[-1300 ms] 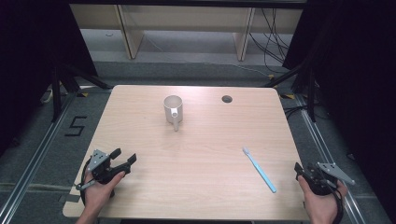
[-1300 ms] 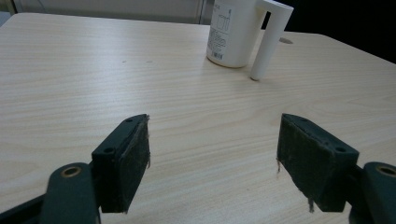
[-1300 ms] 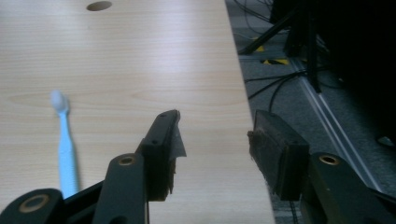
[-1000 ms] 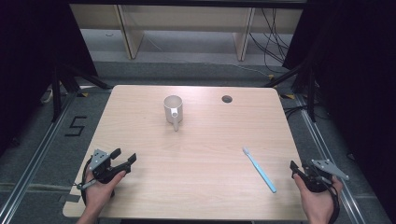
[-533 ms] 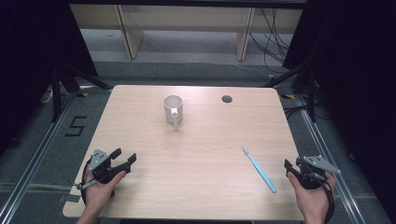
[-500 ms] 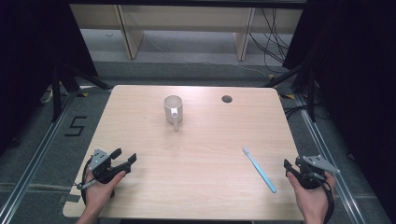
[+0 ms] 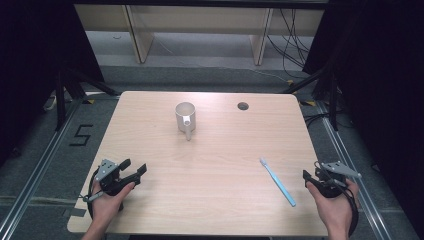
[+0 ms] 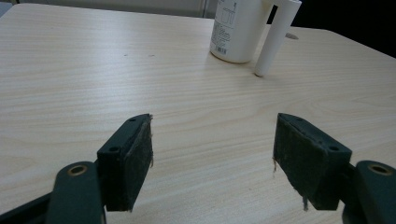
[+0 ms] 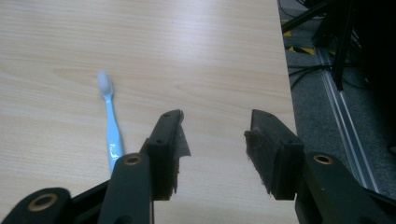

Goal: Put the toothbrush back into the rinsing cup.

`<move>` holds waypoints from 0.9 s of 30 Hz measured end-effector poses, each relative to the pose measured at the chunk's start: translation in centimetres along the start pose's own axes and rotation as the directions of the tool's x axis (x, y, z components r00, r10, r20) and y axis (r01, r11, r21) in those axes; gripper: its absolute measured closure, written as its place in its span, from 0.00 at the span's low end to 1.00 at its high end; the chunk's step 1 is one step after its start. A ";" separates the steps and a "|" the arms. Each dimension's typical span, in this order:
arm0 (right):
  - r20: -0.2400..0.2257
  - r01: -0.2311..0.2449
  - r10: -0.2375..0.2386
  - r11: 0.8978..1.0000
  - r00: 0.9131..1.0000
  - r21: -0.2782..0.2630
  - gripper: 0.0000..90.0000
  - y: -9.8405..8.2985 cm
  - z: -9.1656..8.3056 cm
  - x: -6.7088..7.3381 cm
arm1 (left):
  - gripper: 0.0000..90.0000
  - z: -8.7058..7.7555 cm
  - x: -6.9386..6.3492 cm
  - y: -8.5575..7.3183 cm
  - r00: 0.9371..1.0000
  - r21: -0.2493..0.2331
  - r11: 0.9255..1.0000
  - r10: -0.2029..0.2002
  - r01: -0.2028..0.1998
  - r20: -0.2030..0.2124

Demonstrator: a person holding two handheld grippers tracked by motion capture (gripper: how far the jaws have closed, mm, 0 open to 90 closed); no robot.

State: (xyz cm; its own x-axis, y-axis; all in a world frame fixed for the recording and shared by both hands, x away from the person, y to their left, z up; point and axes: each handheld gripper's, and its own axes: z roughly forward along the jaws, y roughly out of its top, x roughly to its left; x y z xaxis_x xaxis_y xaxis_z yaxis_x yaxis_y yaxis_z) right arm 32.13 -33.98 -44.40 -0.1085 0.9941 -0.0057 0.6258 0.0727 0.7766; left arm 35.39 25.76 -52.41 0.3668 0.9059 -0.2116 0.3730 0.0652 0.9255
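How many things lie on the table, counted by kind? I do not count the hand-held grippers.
Mug: 1
Toothbrush: 1
Total: 2

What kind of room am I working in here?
Likely a lab recording station: a wooden table on a metal-railed floor frame, black curtains at both sides, and loose cables behind.
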 end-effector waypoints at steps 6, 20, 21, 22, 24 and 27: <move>-0.011 0.010 -0.009 0.998 1.000 0.058 0.61 0.7 -0.2 0.1 | 0.31 -0.1 -0.1 0.0 1.000 0.011 1.000 0.010 -0.009 -0.010; -0.054 0.105 -0.098 0.984 0.994 0.143 0.60 2.6 0.6 0.5 | 0.31 -0.1 -0.2 0.0 1.000 0.011 1.000 0.007 -0.007 -0.008; -0.062 0.141 -0.134 0.980 0.989 0.140 0.60 2.7 0.7 0.4 | 0.31 -0.1 -0.2 0.0 1.000 0.010 1.000 0.007 -0.007 -0.009; -0.065 0.123 -0.114 0.979 0.991 0.161 0.60 2.7 0.7 0.6 | 0.31 -0.1 -0.2 0.0 1.000 0.011 1.000 0.006 -0.006 -0.009; -0.081 0.140 -0.126 0.972 0.989 0.188 0.60 2.9 0.8 0.5 | 0.31 -0.1 -0.2 0.0 1.000 0.010 1.000 0.006 -0.006 -0.009; -0.080 0.143 -0.128 0.964 0.989 0.223 0.60 3.1 0.9 0.7 | 0.31 0.0 -0.2 0.0 1.000 0.013 1.000 0.006 -0.006 -0.010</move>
State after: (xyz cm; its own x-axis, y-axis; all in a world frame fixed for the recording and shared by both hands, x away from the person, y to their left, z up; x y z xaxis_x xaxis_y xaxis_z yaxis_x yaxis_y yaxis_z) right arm 34.68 -33.00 -42.60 -0.2492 0.9669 -0.0549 0.7599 0.2304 0.6078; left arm 35.31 25.63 -52.33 0.3607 0.9104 -0.2027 0.3814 0.0543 0.9228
